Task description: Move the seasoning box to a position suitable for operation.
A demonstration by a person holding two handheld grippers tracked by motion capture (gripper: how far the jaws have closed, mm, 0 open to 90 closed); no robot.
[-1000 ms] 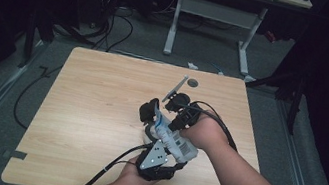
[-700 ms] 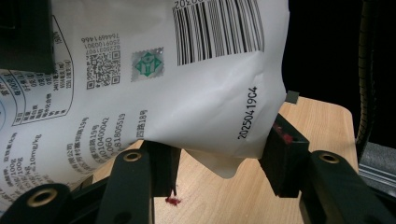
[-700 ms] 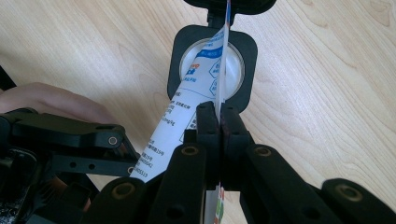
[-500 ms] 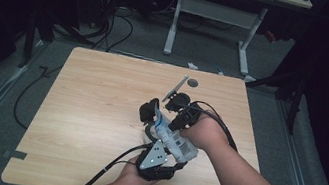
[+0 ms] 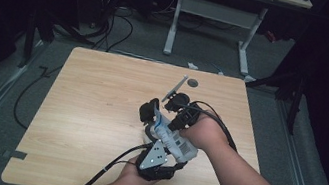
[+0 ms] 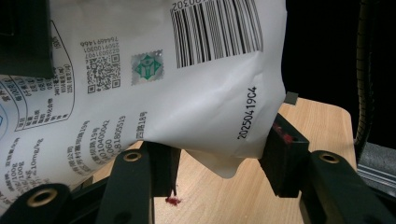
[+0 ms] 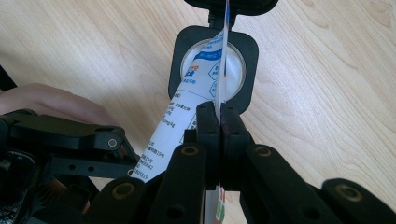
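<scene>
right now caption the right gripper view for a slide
Right gripper shut on the white pouch's thin edge above the wooden table.

Light falls from overhead onto the pale wooden table (image 5: 98, 112), while the floor around it sinks into near-black. The white printed plastic pouch (image 6: 187, 84) is brightly lit and sharp, slightly blown out near its barcode.

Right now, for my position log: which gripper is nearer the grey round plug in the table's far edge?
Right. The right gripper sits just short of the grey plug; the left gripper is farther back.
</scene>
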